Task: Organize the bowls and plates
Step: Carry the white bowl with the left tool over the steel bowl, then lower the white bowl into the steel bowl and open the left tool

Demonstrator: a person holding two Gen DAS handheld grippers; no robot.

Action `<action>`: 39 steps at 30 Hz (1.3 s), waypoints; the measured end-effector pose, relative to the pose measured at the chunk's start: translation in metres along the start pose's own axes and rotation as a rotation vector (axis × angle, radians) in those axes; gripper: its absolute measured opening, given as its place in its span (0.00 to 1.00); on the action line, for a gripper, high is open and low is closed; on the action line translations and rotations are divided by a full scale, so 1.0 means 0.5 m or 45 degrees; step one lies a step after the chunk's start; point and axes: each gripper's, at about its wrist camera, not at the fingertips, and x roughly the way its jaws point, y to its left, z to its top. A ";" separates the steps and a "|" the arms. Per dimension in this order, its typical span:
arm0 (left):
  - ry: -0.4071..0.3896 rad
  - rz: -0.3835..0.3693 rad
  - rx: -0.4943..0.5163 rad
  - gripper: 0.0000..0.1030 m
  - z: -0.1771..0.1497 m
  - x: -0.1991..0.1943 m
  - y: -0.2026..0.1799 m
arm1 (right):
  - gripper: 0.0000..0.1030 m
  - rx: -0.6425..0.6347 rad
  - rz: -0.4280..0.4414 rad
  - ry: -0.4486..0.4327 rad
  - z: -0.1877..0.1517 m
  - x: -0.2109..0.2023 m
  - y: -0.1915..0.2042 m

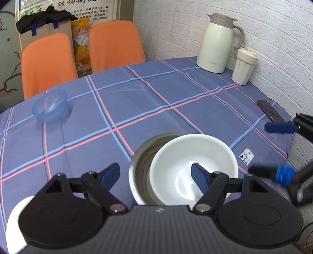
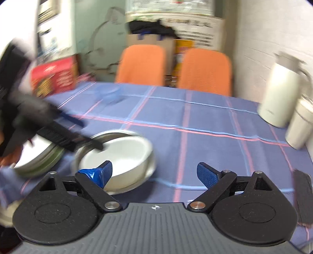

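The white bowl (image 1: 193, 168) sits tilted inside a metal bowl (image 1: 140, 162) at the lower centre of the left wrist frame, on the checked tablecloth (image 1: 137, 109). The left gripper (image 1: 156, 175) hangs over it with jaws wide apart, its right finger above the bowl's inside. The right gripper (image 2: 154, 172), blurred, is spread open, the bowl at lower left of its frame. A blue bowl (image 1: 49, 105) stands well apart at the left

Office break room or meeting corner, checked-cloth worktop (image 1: 156, 97), two orange office chairs (image 1: 115, 45), thermal carafe (image 1: 215, 43), wall notice poster (image 1: 64, 9), white brick-pattern wall (image 1: 273, 29)
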 end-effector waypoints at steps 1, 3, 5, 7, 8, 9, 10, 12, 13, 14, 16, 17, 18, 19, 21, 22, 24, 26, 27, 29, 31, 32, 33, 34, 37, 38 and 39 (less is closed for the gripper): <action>0.003 -0.001 -0.006 0.72 -0.002 0.000 0.004 | 0.78 0.031 -0.003 0.015 0.000 0.010 -0.014; 0.006 0.003 -0.021 0.72 -0.005 -0.001 0.011 | 0.78 0.084 0.002 0.063 -0.003 0.037 -0.037; 0.004 0.012 -0.033 0.72 -0.008 -0.002 0.018 | 0.78 0.131 0.033 0.111 -0.012 0.064 -0.047; 0.007 0.015 -0.046 0.71 -0.010 -0.002 0.025 | 0.78 0.150 0.061 0.147 -0.018 0.088 -0.047; 0.010 0.016 -0.050 0.71 -0.011 -0.002 0.028 | 0.78 0.145 0.060 0.157 -0.022 0.093 -0.044; 0.012 0.018 -0.053 0.71 -0.012 -0.003 0.031 | 0.78 0.132 0.054 0.157 -0.023 0.092 -0.037; 0.012 0.021 -0.054 0.72 -0.013 -0.004 0.033 | 0.78 0.119 0.048 0.148 -0.020 0.086 -0.034; 0.010 0.028 -0.054 0.72 -0.013 -0.006 0.039 | 0.78 0.093 0.010 0.121 -0.015 0.070 -0.030; 0.007 0.027 -0.055 0.72 -0.013 -0.008 0.042 | 0.78 0.077 -0.020 0.100 -0.012 0.059 -0.027; 0.003 0.025 -0.057 0.72 -0.012 -0.008 0.044 | 0.78 0.065 -0.044 0.072 -0.008 0.047 -0.025; -0.003 0.019 -0.065 0.72 -0.010 -0.007 0.046 | 0.79 0.059 -0.046 0.023 -0.003 0.028 -0.023; -0.004 0.015 -0.069 0.72 -0.009 -0.006 0.045 | 0.79 0.052 -0.032 0.022 0.000 0.026 -0.020; -0.004 0.011 -0.074 0.72 -0.008 -0.004 0.044 | 0.79 0.040 -0.023 0.030 0.002 0.029 -0.015; -0.002 0.007 -0.079 0.72 -0.008 -0.002 0.043 | 0.79 0.024 -0.015 0.041 -0.001 0.035 -0.010; 0.000 -0.001 -0.075 0.72 -0.010 -0.003 0.041 | 0.79 -0.004 -0.008 0.085 -0.008 0.057 -0.001; 0.000 -0.001 -0.069 0.72 -0.010 -0.004 0.040 | 0.79 -0.013 -0.006 0.117 -0.012 0.070 0.003; -0.003 0.009 -0.060 0.72 -0.013 -0.010 0.040 | 0.79 0.002 -0.002 0.144 -0.020 0.082 0.002; -0.011 0.018 -0.062 0.72 -0.014 -0.017 0.045 | 0.79 0.028 0.017 0.135 -0.018 0.079 0.000; -0.015 0.024 -0.067 0.72 -0.013 -0.020 0.050 | 0.79 0.034 0.017 0.126 -0.016 0.076 -0.003; -0.027 0.037 -0.084 0.72 -0.011 -0.027 0.063 | 0.79 0.030 0.007 0.114 -0.008 0.072 -0.001; -0.037 0.053 -0.105 0.72 -0.009 -0.035 0.080 | 0.79 0.032 0.009 0.100 0.001 0.068 0.000; -0.040 0.060 -0.114 0.72 -0.008 -0.040 0.090 | 0.79 0.033 0.018 0.096 0.006 0.068 0.001; -0.042 0.071 -0.125 0.72 -0.008 -0.044 0.100 | 0.79 0.034 0.032 0.094 0.012 0.070 0.004; -0.045 0.089 -0.144 0.72 -0.007 -0.049 0.116 | 0.79 0.033 0.048 0.094 0.020 0.074 0.007; -0.046 0.141 -0.196 0.72 -0.007 -0.062 0.163 | 0.79 0.020 0.102 0.099 0.041 0.096 0.025; -0.045 0.158 -0.212 0.72 -0.009 -0.066 0.179 | 0.79 0.008 0.120 0.100 0.049 0.105 0.033; -0.045 0.179 -0.228 0.72 -0.011 -0.069 0.196 | 0.79 -0.006 0.135 0.102 0.056 0.114 0.042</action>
